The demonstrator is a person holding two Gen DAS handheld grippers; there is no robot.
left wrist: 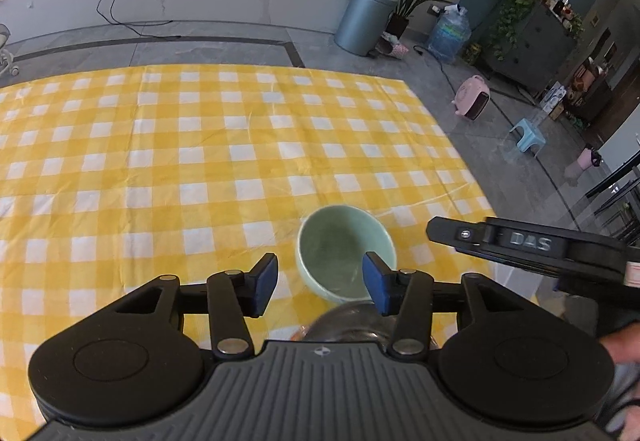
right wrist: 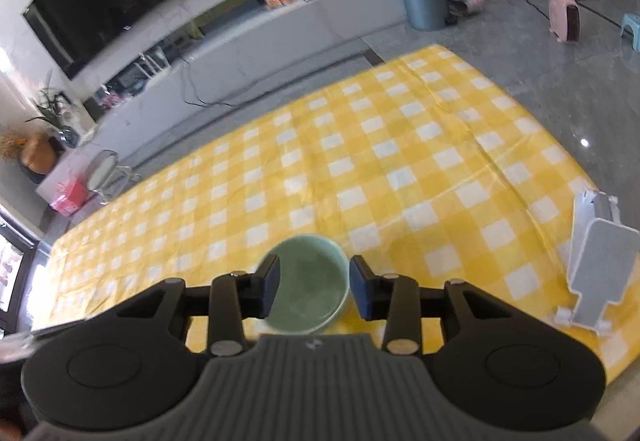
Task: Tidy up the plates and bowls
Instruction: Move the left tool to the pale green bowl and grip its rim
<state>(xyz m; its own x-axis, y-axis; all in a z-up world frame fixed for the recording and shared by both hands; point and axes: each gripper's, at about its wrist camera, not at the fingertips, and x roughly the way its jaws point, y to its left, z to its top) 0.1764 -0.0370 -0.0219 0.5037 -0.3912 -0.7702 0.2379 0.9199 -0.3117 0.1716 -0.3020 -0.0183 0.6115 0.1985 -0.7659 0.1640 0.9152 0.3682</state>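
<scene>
A pale green bowl (left wrist: 340, 249) stands upright on the yellow checked tablecloth (left wrist: 200, 161). My left gripper (left wrist: 320, 283) hangs open just near of it, and its right blue pad (left wrist: 376, 281) overlaps the bowl's near rim in the picture. A clear glass dish (left wrist: 348, 319) shows partly under this gripper. In the right wrist view the green bowl (right wrist: 308, 285) lies below and between the blue pads of my right gripper (right wrist: 314, 291), which is open; the pads flank the rim without pressing on it. The right gripper's black body (left wrist: 520, 245) reaches in beside the bowl.
A white plastic stand (right wrist: 592, 273) sits on the cloth (right wrist: 400, 145) near the table's right edge. Beyond the table lie grey floor, a grey bin (left wrist: 364, 17), a pink heater (left wrist: 472, 99) and a small blue stool (left wrist: 528, 137). A hand (left wrist: 620, 341) shows at the lower right.
</scene>
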